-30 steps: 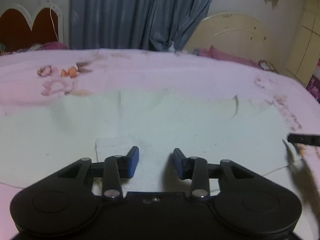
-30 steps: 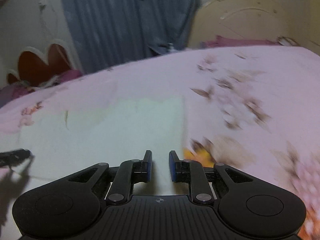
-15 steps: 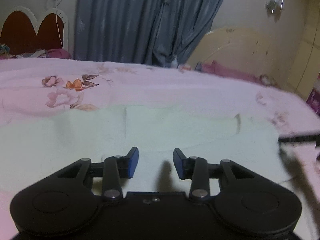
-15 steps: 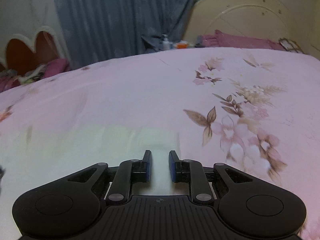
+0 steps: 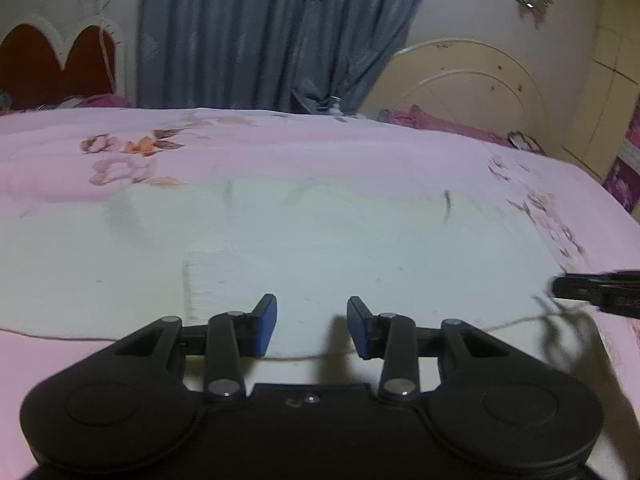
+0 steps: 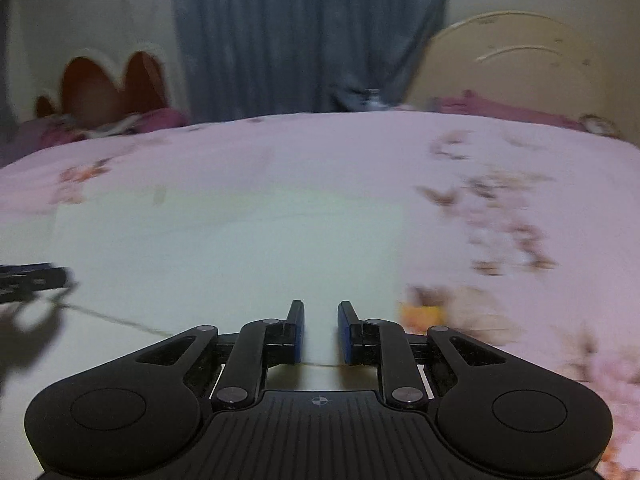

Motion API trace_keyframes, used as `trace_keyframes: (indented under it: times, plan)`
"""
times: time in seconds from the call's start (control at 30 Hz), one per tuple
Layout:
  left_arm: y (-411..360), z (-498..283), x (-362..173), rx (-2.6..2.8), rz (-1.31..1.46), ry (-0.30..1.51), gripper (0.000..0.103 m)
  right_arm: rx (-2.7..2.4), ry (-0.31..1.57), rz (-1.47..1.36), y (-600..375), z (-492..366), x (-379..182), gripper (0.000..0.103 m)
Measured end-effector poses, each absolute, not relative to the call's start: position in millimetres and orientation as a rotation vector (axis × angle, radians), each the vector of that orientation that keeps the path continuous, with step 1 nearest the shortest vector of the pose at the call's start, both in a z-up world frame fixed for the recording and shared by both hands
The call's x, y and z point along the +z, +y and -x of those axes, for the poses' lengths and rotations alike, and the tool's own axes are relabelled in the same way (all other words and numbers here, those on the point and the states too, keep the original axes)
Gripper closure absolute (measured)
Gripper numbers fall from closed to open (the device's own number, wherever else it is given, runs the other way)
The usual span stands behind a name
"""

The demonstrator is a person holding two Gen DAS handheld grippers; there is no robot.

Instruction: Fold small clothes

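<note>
I have both grippers low over the bed, pointing toward the far curtain (image 5: pixel 256 32). My left gripper (image 5: pixel 311 326) has its jaws spread wide, with nothing between the blue pads (image 5: pixel 266 326); they sit just above the near hem of the pale green garment (image 5: pixel 320 240). That garment lies flat across the pink floral bedsheet (image 5: pixel 280 144), stretching from the left edge of my left view almost to the right gripper's tip, which pokes in at the far right (image 5: pixel 592 290) near the garment's near-right corner. On the garment, ahead and left of my left fingers, I see a lighter rectangular panel (image 5: pixel 224 276), possibly a folded layer or a pocket; the blur keeps me from telling which.

In the right view, my right gripper (image 6: pixel 320 332) has its jaws parted by a narrow gap, empty, hovering over the garment (image 6: pixel 224 248) close to its near edge. The garment's right edge runs just right of these fingers, and beyond it the sheet's (image 6: pixel 360 148) flower print shows, smeared. The left gripper's tip enters at the left (image 6: pixel 32 280), casting a shadow on the cloth. Two headboards, a dark red one (image 5: pixel 52 64) far left and a cream one (image 5: pixel 460 88) far right, flank the curtain.
</note>
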State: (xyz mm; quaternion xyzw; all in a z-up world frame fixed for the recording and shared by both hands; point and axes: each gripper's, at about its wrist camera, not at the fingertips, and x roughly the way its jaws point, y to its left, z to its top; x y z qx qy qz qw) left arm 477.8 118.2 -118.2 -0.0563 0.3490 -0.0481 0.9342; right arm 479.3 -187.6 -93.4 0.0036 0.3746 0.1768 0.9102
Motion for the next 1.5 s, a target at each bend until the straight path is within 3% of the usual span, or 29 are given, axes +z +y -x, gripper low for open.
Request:
trace_keyframes:
  times: [0.1, 0.23, 0.27, 0.3, 0.43, 0.5, 0.8, 1.23, 1.5]
  plan:
    - [113, -482, -124, -0.082, 0.078, 0.740, 0.063, 0.442, 0.803, -0.006, -166, -476, -102, 0.084]
    - [142, -479, -129, -0.049, 0.110, 0.730, 0.070, 0.275, 0.822, -0.009, -209, -482, -112, 0.085]
    - [145, -479, -129, -0.054, 0.109, 0.730, 0.070, 0.252, 0.828, -0.030, -221, -486, -111, 0.102]
    - [145, -478, -127, -0.057, 0.113, 0.730, 0.070, 0.240, 0.836, -0.035, -228, -490, -108, 0.103]
    - [129, -489, -117, -0.062, 0.088, 0.679, 0.053, 0.284, 0.762, -0.093, -226, -514, -90, 0.103]
    - [122, -502, -117, -0.065, 0.085, 0.692, 0.049, 0.296, 0.755, -0.075, -215, -532, -89, 0.103]
    - [131, -512, -130, -0.029, 0.047, 0.752, 0.051, 0.129, 0.847, -0.005, -234, -605, -119, 0.103]
    - [122, -486, -112, -0.018, 0.072, 0.713, 0.052, 0.217, 0.810, 0.108, -204, -541, -87, 0.103]
    - [125, -488, -119, -0.034, 0.066, 0.770, 0.051, 0.228, 0.911, 0.141, -192, -522, -111, 0.103]
